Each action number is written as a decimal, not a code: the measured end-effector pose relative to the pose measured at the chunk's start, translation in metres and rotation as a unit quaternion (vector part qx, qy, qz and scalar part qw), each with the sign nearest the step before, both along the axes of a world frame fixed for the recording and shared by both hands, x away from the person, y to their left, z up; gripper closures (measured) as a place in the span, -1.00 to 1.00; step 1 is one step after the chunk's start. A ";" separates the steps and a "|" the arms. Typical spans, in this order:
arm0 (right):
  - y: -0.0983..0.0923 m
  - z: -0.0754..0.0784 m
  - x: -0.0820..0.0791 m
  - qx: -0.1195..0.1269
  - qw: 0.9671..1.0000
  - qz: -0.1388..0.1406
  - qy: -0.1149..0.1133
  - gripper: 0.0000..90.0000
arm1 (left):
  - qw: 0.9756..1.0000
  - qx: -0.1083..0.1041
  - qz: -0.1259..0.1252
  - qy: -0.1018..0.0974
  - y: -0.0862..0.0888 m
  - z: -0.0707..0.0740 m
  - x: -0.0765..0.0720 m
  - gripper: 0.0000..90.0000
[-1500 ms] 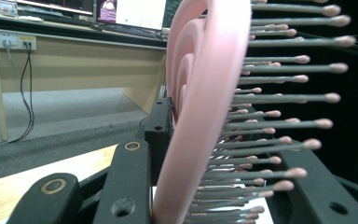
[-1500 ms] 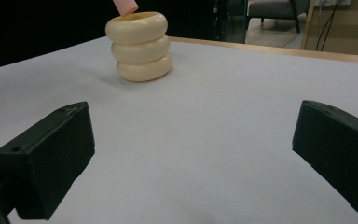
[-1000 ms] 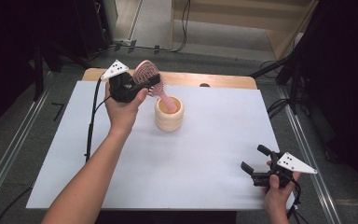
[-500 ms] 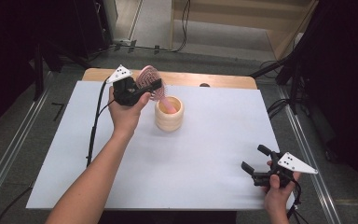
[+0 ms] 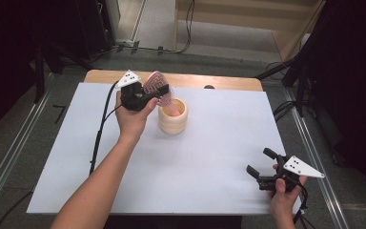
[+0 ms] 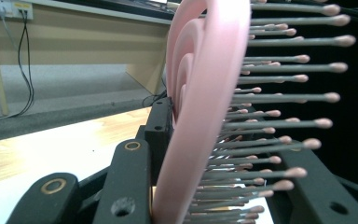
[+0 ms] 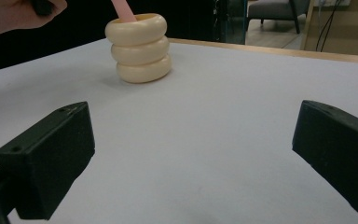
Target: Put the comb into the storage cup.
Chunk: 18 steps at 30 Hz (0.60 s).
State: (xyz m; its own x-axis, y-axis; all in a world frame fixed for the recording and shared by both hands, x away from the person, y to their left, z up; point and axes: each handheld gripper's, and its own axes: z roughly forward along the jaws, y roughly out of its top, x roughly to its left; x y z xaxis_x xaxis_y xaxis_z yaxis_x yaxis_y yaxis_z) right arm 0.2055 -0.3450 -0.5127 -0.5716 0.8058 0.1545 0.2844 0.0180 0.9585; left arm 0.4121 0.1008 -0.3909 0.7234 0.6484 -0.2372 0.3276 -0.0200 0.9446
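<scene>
Hairbrush [image 5: 156, 86] has sunk deeper into holder [image 5: 173, 123].

I can't read any words, numbers or signs here. My pink hairbrush [image 5: 156, 86], the cream holder [image 5: 173, 116] and the white table [image 5: 209, 157] are all plain.
</scene>
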 end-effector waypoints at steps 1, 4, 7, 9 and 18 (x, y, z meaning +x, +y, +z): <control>0.000 0.000 0.000 0.000 1.000 0.000 0.000 -1.00 | 1.000 0.000 0.001 0.002 0.000 -0.001 0.000 0.41; 0.000 0.000 0.000 0.000 1.000 0.000 0.001 -1.00 | 1.000 0.002 0.001 0.007 -0.001 -0.006 0.001 0.42; 0.000 0.000 0.000 0.001 1.000 0.000 0.001 -1.00 | 1.000 0.001 0.002 0.011 -0.001 -0.011 0.002 0.41; 0.000 0.000 0.000 0.001 1.000 0.000 0.001 -1.00 | 1.000 0.002 0.002 0.012 -0.001 -0.013 0.002 0.41; 0.000 -0.001 0.001 0.002 1.000 -0.001 0.001 -1.00 | 1.000 0.005 0.000 0.021 -0.005 -0.022 0.002 0.41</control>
State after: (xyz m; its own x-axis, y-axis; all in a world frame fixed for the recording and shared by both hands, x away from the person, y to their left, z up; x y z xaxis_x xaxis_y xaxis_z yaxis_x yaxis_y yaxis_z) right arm 0.2061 -0.3449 -0.5133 -0.5700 0.8061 0.1589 0.2863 0.0136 0.9580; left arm 0.4142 0.0957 -0.4127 0.7126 0.6514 -0.2607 0.3668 -0.0292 0.9298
